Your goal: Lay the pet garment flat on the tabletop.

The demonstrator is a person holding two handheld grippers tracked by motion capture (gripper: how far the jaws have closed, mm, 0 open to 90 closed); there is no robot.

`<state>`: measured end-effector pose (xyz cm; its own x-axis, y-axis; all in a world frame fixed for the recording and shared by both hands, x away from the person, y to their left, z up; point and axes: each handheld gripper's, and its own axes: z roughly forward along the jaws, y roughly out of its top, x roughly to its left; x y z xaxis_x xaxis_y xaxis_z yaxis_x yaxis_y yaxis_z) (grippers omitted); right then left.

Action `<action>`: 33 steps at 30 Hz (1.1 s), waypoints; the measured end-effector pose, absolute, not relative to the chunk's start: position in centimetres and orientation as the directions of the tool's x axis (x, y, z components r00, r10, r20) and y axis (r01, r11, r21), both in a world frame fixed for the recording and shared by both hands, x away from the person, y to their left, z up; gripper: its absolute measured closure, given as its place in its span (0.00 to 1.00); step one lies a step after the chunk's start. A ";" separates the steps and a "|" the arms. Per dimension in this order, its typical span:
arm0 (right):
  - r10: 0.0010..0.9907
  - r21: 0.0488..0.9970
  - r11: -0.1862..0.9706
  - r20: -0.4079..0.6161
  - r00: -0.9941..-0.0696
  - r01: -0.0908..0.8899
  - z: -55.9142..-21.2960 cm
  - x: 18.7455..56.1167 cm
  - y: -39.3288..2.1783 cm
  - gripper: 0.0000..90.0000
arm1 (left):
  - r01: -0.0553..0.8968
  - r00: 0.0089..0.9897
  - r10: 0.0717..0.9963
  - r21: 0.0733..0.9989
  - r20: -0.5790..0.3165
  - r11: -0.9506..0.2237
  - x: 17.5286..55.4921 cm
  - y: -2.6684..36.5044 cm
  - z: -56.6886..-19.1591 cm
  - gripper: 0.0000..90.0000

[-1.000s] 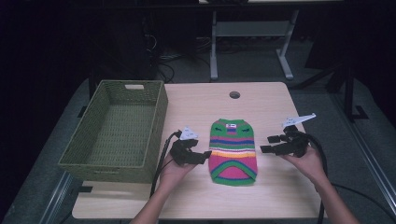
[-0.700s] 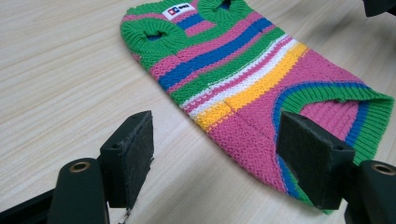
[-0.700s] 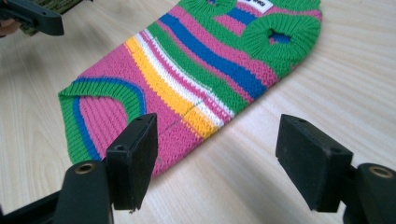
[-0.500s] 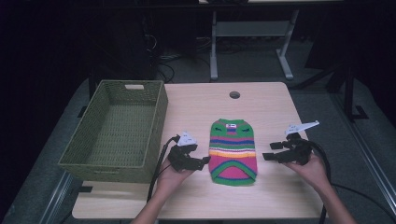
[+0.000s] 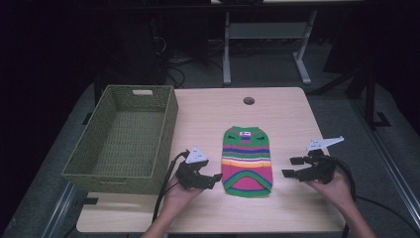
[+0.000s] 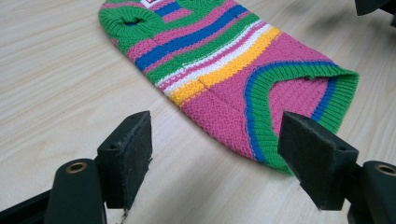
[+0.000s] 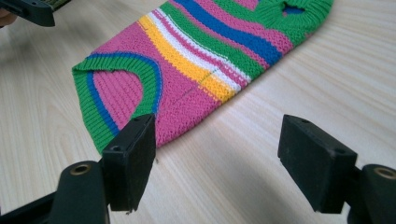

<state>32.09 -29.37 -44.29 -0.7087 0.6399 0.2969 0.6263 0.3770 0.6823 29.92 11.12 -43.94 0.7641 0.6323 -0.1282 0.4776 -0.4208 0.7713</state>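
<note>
A small knitted sweater point(image 5: 247, 158) with green, pink, blue, white and yellow stripes lies flat on the wooden table point(image 5: 208, 114), hem toward me. My left gripper point(image 5: 214, 180) sits just left of the hem corner, open, its jaws empty. In the left gripper view point(image 6: 217, 158) the sweater's point(image 6: 224, 60) pink and green edge lies just beyond the jaws. My right gripper point(image 5: 292, 167) hovers right of the hem, open; its jaws have just been opening, with nothing between them. The right gripper view point(image 7: 217, 158) has the sweater point(image 7: 196, 60) ahead and to the left.
A green woven basket point(image 5: 124, 173) stands empty at the table's left side, close to my left hand. A round cable hole point(image 5: 248, 100) sits near the far edge. Desk legs and cables stand on the dark floor beyond.
Both hands have drawn back toward the table's near edge, along the sweater's sides to its hem. The sweater has not moved.
</note>
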 end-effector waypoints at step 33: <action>0.691 0.717 0.329 0.261 -0.674 0.615 -46.0 27.1 -31.7 0.29 | 0.474 0.768 0.628 0.772 -0.127 -0.424 26.8 12.6 -44.6 0.26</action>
<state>27.09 -31.71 -46.02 -0.6741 0.6912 0.2606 0.6146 0.3291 0.7169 26.82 12.57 -44.55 0.7679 0.6280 -0.1266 0.4741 -0.4242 0.7716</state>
